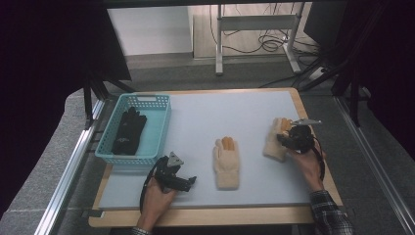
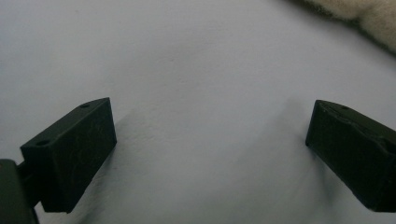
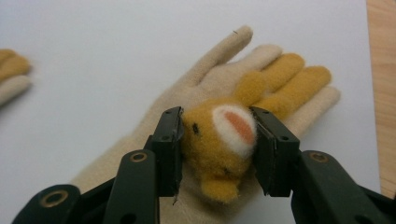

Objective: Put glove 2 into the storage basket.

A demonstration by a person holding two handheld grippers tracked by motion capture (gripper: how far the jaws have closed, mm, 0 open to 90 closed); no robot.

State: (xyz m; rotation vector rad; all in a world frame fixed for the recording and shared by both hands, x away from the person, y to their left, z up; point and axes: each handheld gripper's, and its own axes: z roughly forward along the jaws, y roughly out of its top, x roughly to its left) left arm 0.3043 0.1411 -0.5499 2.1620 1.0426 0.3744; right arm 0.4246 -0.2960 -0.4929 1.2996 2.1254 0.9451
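The right gripper (image 3: pixel 217 149) is closing its jaws on the orange animal-face patch (image 3: pixel 219 144) sewn to the back of a cream knitted glove (image 3: pixel 210 84). In the right gripper view both pads are pressing into the plush from either side, so it is gripping the patch while the glove beneath is lying flat on the tabletop (image 1: pixel 235 112) with its fingers spreading away from the camera. In the high view this glove (image 1: pixel 274 142) is resting near the right edge of the tabletop, and the right hand (image 1: pixel 308 164) is reaching in from the near right corner with the gripper (image 1: pixel 288 139) over it.

A second cream glove (image 1: pixel 226 162) with orange fingertips is lying near the middle of the tabletop, towards the near edge, well apart from the first; its fingertips (image 3: pixel 11 70) are showing at the left border of the right gripper view.

The left gripper (image 1: pixel 188 182) is sitting low by the near edge, left of that middle glove. Its jaws are standing wide apart with bare tabletop (image 2: pixel 201 93) between them, and a corner of cream fleece (image 2: pixel 369 14) is showing beyond them.

A turquoise plastic basket (image 1: pixel 159 105) is standing at the left edge, holding a black glove (image 1: pixel 128 131).
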